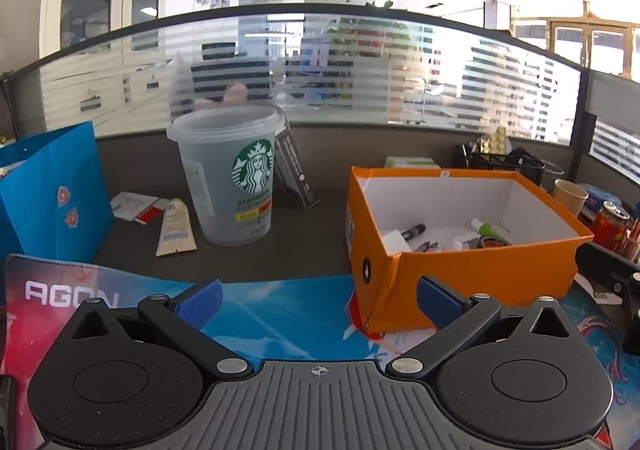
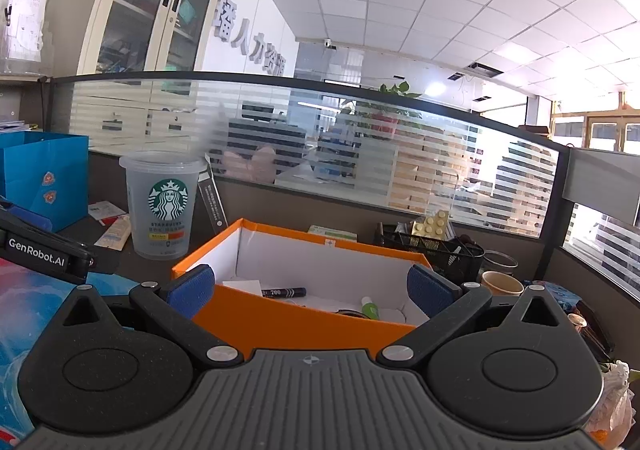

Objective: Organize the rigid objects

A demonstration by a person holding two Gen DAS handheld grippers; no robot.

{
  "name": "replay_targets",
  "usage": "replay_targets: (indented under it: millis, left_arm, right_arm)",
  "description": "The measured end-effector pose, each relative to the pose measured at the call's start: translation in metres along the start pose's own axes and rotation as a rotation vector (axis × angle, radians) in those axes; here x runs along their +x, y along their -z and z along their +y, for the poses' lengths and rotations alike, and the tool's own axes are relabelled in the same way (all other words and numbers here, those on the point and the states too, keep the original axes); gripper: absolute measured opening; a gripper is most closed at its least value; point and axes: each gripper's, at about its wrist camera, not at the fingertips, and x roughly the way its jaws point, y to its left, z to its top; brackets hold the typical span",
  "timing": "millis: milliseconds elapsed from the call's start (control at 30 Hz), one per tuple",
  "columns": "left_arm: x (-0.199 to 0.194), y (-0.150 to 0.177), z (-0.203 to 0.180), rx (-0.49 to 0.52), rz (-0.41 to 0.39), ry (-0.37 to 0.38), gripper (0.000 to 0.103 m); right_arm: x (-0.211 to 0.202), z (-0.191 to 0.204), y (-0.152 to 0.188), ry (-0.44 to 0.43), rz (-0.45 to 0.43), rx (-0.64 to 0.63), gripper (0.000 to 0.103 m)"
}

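An open orange box (image 1: 480,266) stands on the desk, right of centre; it also shows in the right wrist view (image 2: 304,322). Inside it lie a black marker (image 1: 414,230), a small green-capped bottle (image 1: 486,228) and a dark tape roll (image 1: 494,242). A clear Starbucks cup (image 1: 232,177) stands upright to its left, with a cream tube (image 1: 175,228) lying beside it. My left gripper (image 1: 318,302) is open and empty, low over the mouse mat, in front of the box's left corner. My right gripper (image 2: 310,288) is open and empty, just before the box's near wall.
A blue paper bag (image 1: 52,193) stands at the left. A black mesh organiser (image 1: 500,163), a paper cup (image 1: 570,195) and a red can (image 1: 610,223) crowd the right. A colourful AGON mouse mat (image 1: 280,302) covers the near desk. A striped glass partition (image 1: 320,65) closes the back.
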Motion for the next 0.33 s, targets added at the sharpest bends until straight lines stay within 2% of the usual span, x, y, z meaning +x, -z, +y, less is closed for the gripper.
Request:
replay_targets:
  millis: [333]
  left_arm:
    - [-0.0049, -0.0006, -0.0033, 0.008, 0.0, -0.001, 0.103]
  right_arm:
    - [-0.0018, 0.0012, 0.0004, 0.001, 0.001, -0.005, 0.103]
